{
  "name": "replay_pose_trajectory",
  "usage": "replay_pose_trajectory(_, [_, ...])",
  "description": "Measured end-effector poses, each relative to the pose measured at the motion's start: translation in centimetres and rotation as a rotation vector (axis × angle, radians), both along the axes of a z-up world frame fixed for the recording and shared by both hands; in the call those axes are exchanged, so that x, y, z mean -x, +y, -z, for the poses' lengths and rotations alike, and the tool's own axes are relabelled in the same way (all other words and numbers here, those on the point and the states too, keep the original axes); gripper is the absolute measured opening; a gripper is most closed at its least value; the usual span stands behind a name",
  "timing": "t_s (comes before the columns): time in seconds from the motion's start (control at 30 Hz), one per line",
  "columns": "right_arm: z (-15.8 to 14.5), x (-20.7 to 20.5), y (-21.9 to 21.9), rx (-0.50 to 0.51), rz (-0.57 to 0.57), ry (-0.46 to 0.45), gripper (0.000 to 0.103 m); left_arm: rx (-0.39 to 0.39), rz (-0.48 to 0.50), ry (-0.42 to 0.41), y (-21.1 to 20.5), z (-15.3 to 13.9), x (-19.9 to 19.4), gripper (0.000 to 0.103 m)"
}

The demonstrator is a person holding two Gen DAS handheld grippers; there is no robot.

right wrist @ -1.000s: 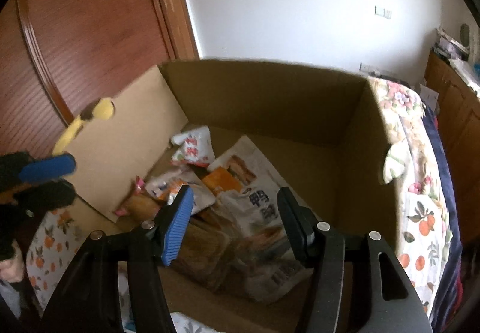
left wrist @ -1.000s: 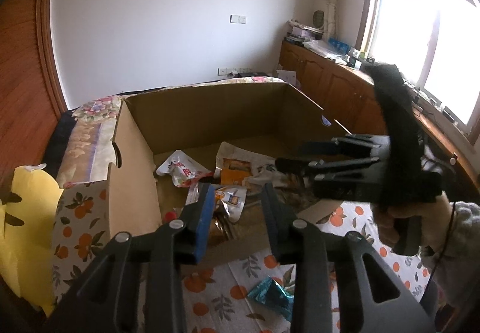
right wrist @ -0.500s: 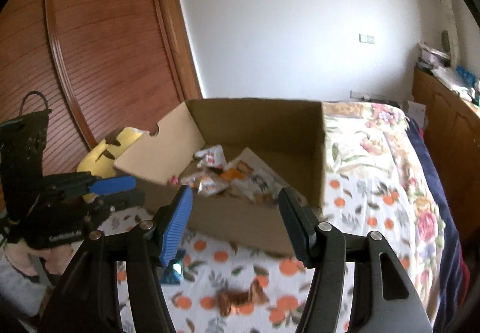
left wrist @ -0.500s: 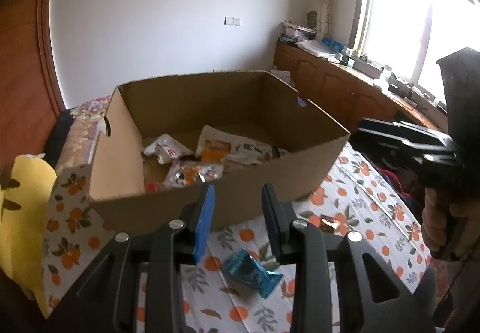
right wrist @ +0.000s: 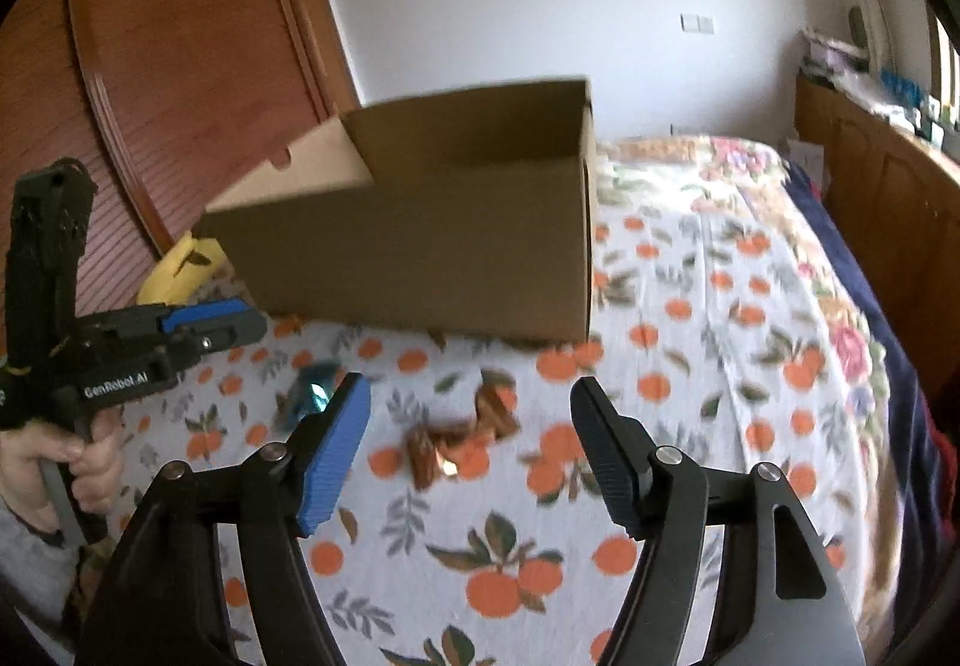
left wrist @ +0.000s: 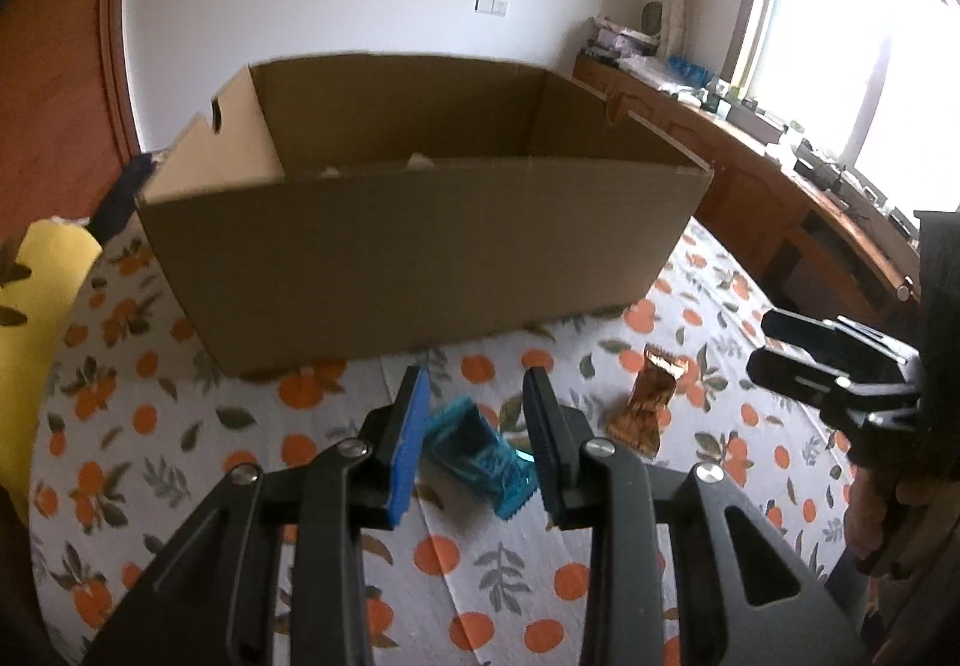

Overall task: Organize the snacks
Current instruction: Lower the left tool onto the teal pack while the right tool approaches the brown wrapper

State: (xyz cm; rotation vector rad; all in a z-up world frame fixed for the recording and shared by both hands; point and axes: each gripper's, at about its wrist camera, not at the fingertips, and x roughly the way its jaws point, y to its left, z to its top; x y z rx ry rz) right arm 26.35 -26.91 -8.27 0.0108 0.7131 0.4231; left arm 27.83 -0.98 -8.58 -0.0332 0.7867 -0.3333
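A brown cardboard box (left wrist: 420,252) stands on the orange-print bed cover; it also shows in the right wrist view (right wrist: 432,258). A blue snack packet (left wrist: 477,453) lies on the cover between the fingers of my open left gripper (left wrist: 477,435), which is low over it. A copper-brown snack packet (left wrist: 651,402) lies to its right. In the right wrist view the copper-brown packet (right wrist: 462,435) lies between and beyond the fingers of my open, empty right gripper (right wrist: 471,438). The blue packet (right wrist: 315,390) shows there beside the left gripper (right wrist: 210,327).
A yellow cushion (left wrist: 36,318) lies at the left of the box. A wooden sideboard (left wrist: 780,210) with clutter runs under the window at the right. A wooden wardrobe (right wrist: 180,66) stands behind the box. The flowered bedspread (right wrist: 750,276) stretches right of the box.
Both grippers have drawn back from inside the box and dropped low to the bed cover. The left gripper now straddles the blue packet; the right one faces the copper-brown packet.
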Motion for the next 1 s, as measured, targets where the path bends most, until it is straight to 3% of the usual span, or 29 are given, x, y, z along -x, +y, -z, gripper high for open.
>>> replay_pose_trajectory(0.3, [3.8, 0.3, 0.1, 0.021, 0.034, 0.073, 0.071, 0.006, -0.012, 0.071, -0.9, 2.5, 0.3, 0.032])
replay_pose_trajectory(0.73, [5.0, -0.1, -0.3, -0.017, 0.049, 0.116, 0.071, 0.004, -0.081, 0.121, -0.9, 4.5, -0.8, 0.032])
replay_pose_trajectory(1.0, [5.1, -0.1, -0.4, -0.021, 0.05, 0.121, 0.071, -0.088, -0.119, 0.101, -1.5, 4.9, -0.9, 0.038])
